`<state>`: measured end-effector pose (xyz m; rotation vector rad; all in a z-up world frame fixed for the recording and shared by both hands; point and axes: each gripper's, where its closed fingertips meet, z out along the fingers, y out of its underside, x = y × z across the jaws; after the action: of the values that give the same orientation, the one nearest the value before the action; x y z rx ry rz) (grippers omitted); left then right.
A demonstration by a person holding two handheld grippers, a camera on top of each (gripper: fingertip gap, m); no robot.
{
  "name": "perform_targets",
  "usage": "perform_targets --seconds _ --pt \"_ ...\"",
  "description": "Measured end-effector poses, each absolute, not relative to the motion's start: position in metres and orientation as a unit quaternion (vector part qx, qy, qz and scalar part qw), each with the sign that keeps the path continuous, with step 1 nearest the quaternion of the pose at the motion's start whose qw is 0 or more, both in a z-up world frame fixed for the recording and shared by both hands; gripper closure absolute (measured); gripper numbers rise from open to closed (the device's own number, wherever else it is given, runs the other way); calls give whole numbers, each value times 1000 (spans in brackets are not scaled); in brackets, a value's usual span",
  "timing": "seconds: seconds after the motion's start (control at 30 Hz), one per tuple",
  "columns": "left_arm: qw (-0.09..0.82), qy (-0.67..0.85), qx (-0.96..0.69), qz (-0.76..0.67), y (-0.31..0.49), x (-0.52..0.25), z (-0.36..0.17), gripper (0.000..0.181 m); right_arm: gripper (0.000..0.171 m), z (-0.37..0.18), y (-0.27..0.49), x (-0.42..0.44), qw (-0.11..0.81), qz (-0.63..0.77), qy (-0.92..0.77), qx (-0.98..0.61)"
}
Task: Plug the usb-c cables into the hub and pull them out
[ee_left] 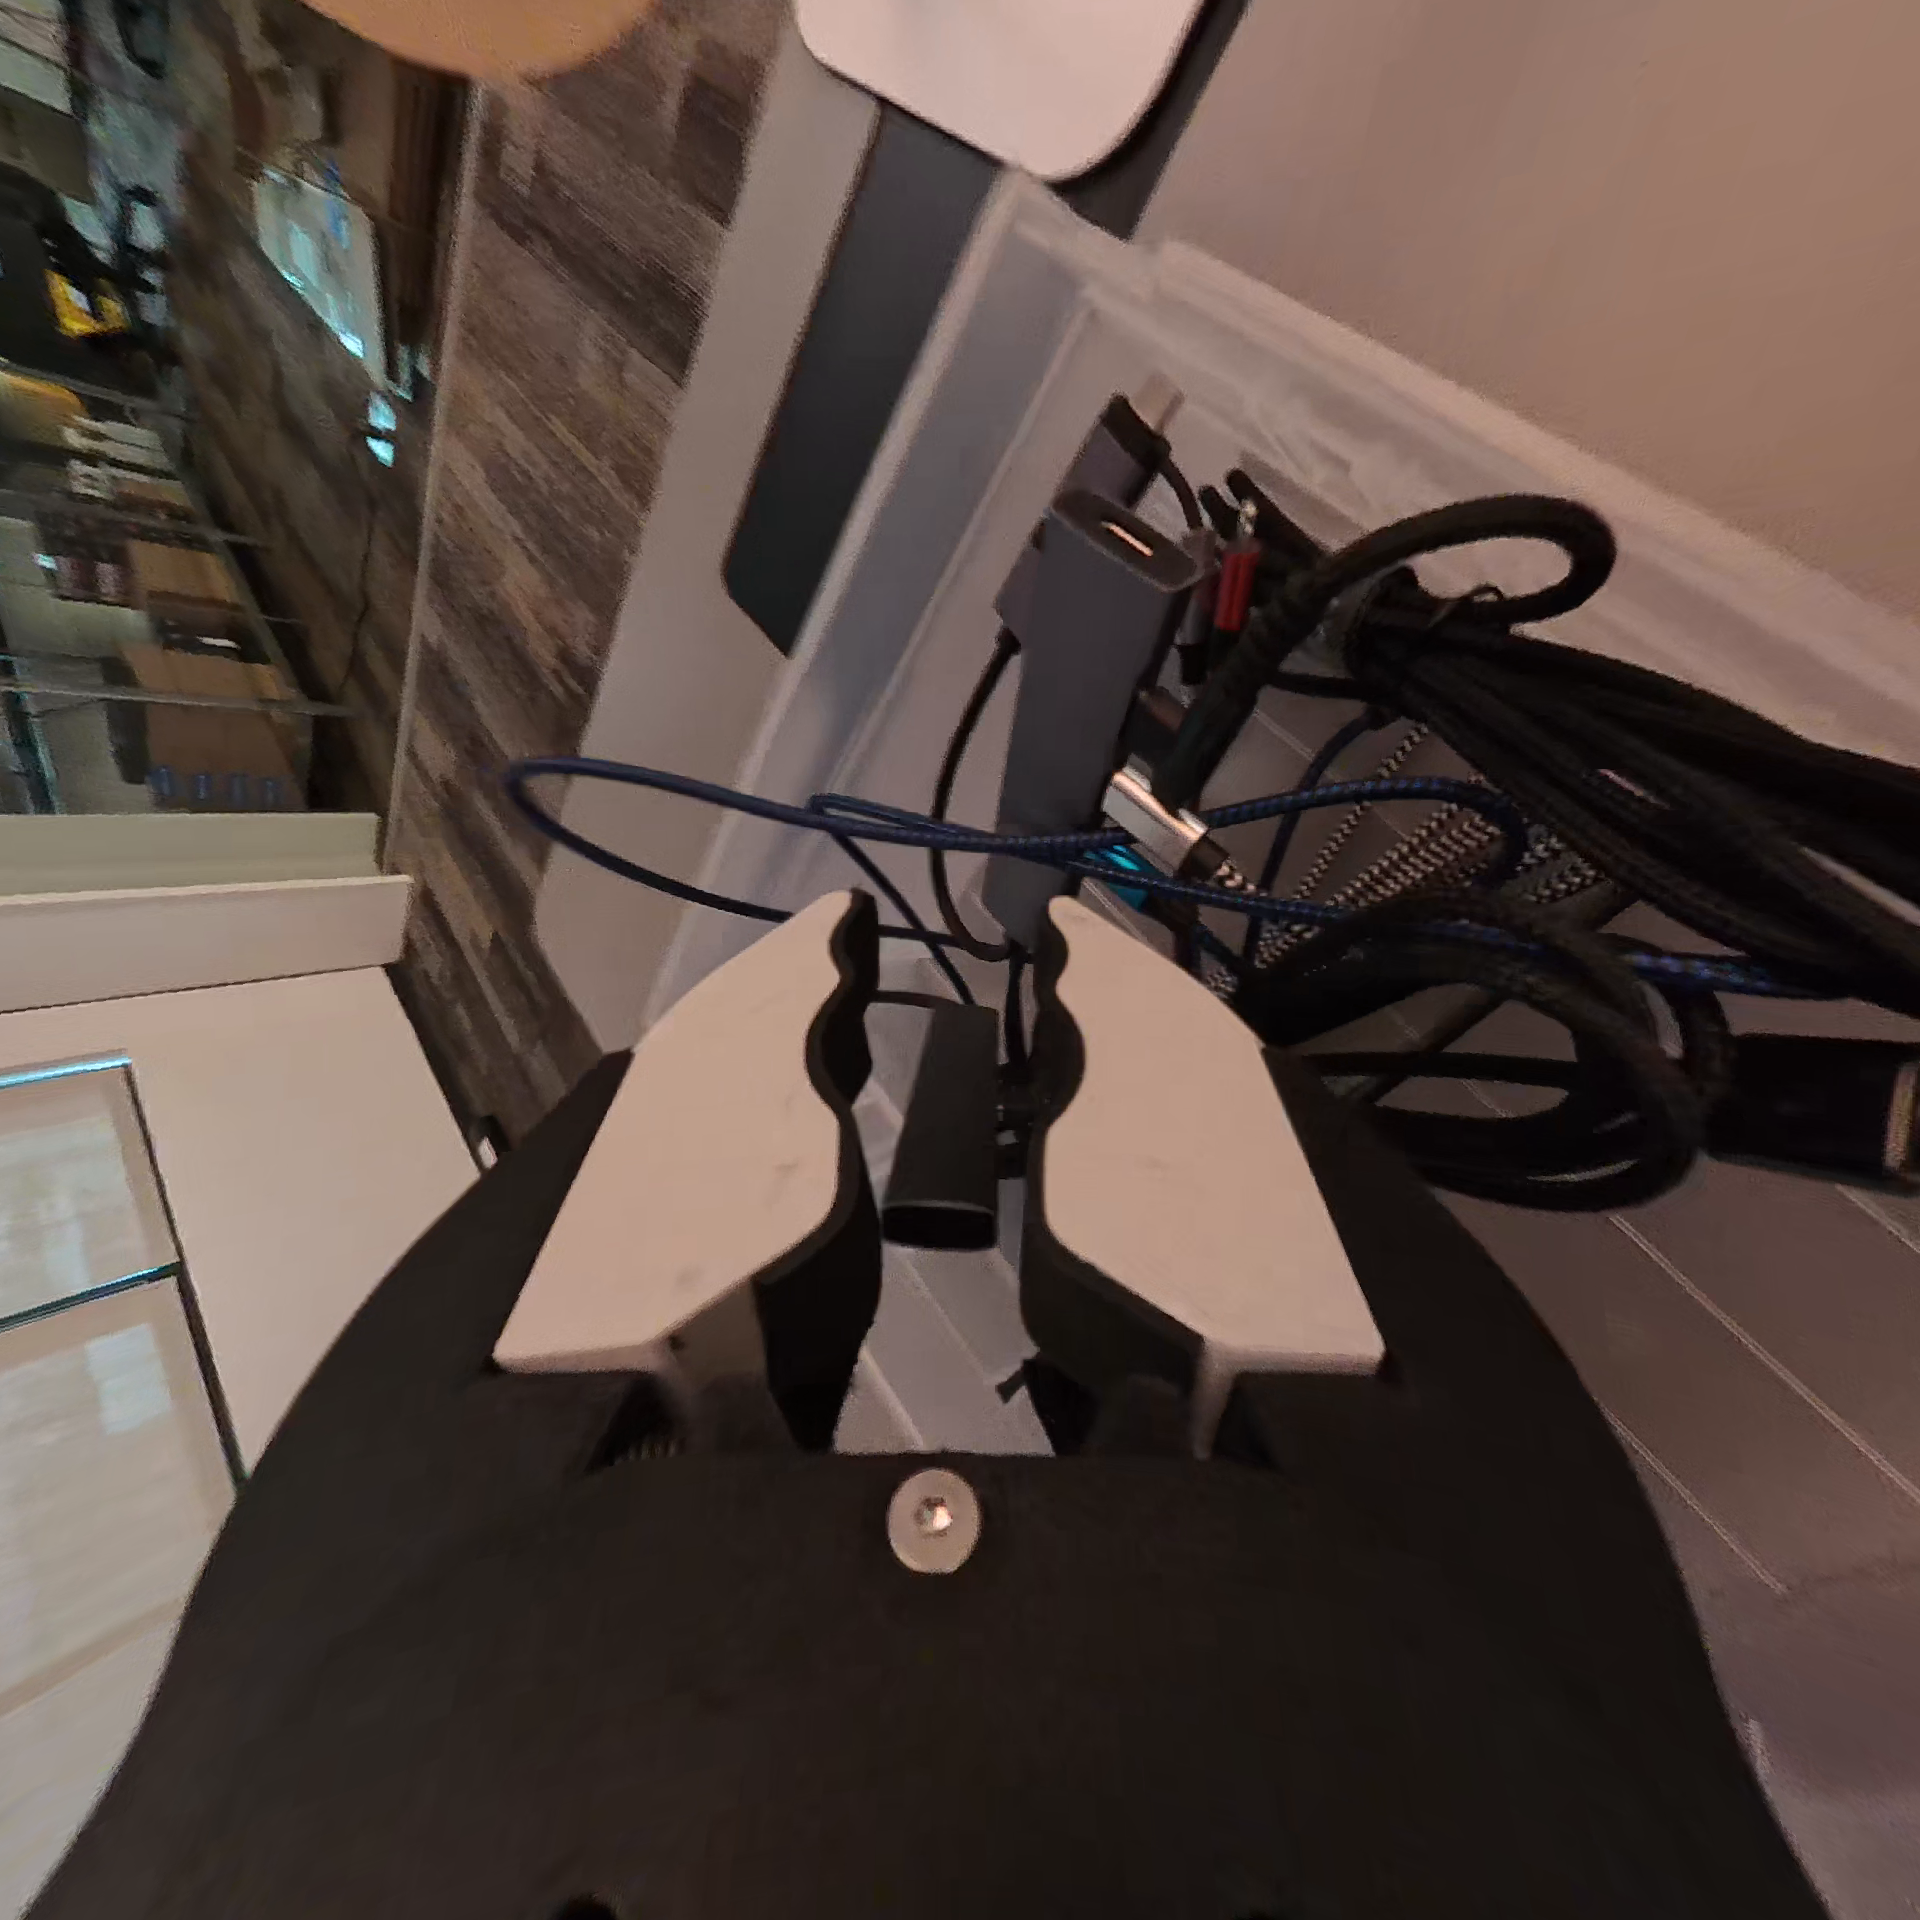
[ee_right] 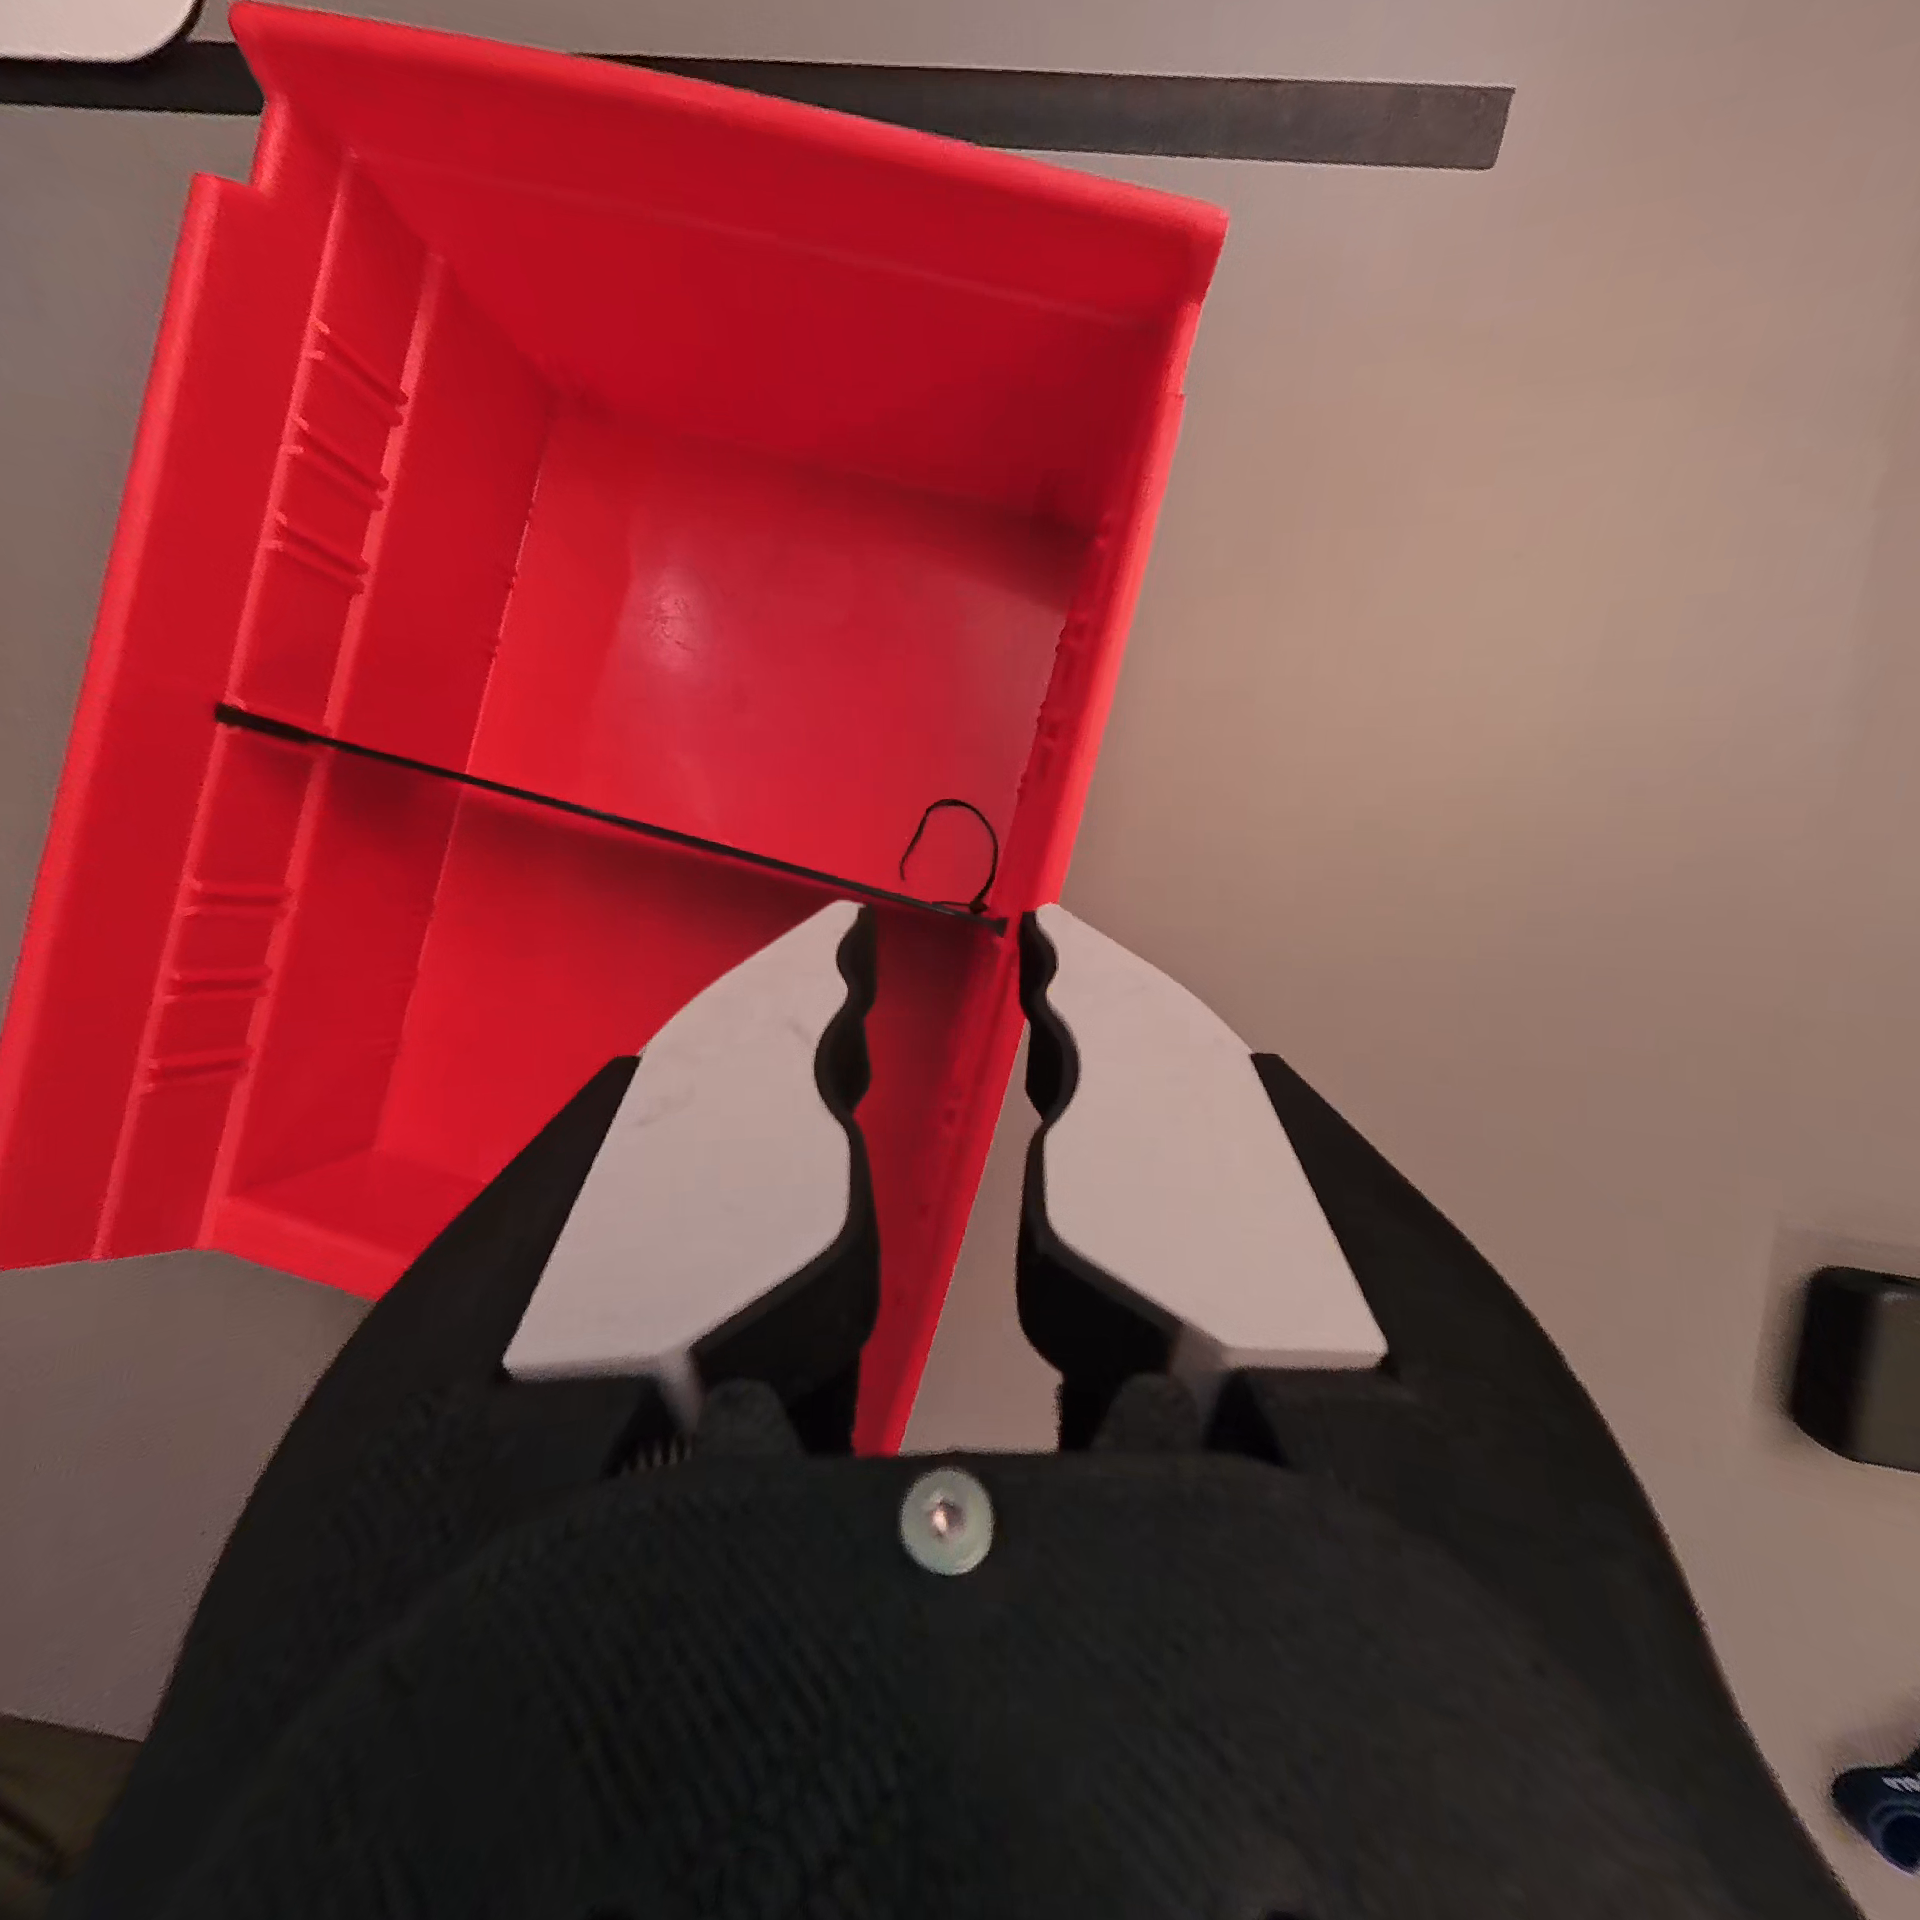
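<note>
In the left wrist view a grey hub point(ee_left: 1070, 675) stands on end among cables in a clear plastic bin point(ee_left: 935, 436). Its near end sits just past my left gripper point(ee_left: 956, 920), whose jaws stand apart and hold nothing. A small dark adapter body point(ee_left: 935, 1132) lies below the gap between the fingers. A silver plug point(ee_left: 1153, 821) on a braided cable rests against the hub's side. Thin blue cables point(ee_left: 727, 800) loop across in front. My right gripper point(ee_right: 940, 920) is open and empty above the right wall of a red bin point(ee_right: 727, 644). No cable or hub shows in the right wrist view.
Thick black braided cables point(ee_left: 1558, 748) fill the right of the clear bin. A thin black tie point(ee_right: 582, 805) spans the red bin. A dark strip point(ee_right: 1143, 114) runs across the tabletop behind it. A black box point(ee_right: 1860, 1361) sits at the right edge. Carpet and shelving lie to the left in the left wrist view. Some 65 centimeters of space lies between my two pairs of fingers.
</note>
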<state>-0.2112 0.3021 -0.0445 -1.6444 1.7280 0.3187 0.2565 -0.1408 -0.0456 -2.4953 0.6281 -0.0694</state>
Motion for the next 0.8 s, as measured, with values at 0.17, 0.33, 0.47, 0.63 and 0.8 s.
perform_targets --seconds 0.17,0.33,0.47,0.63,0.8 --pt "407 647 -643 48 288 -204 -12 140 145 -41 -139 256 291 -25 234 -928" --pt "401 668 -619 -95 260 -167 -14 118 144 -44 -138 253 283 -24 228 -931" --pt "370 689 -608 -135 260 -160 -36 117 145 -45 -138 251 279 -25 223 -934" --pt "367 680 -615 -157 273 -157 -46 117 145 -45 -136 250 277 -25 221 -935" --pt "360 694 -601 -165 275 -157 -47 116 145 -50 -133 247 262 -29 210 -942"
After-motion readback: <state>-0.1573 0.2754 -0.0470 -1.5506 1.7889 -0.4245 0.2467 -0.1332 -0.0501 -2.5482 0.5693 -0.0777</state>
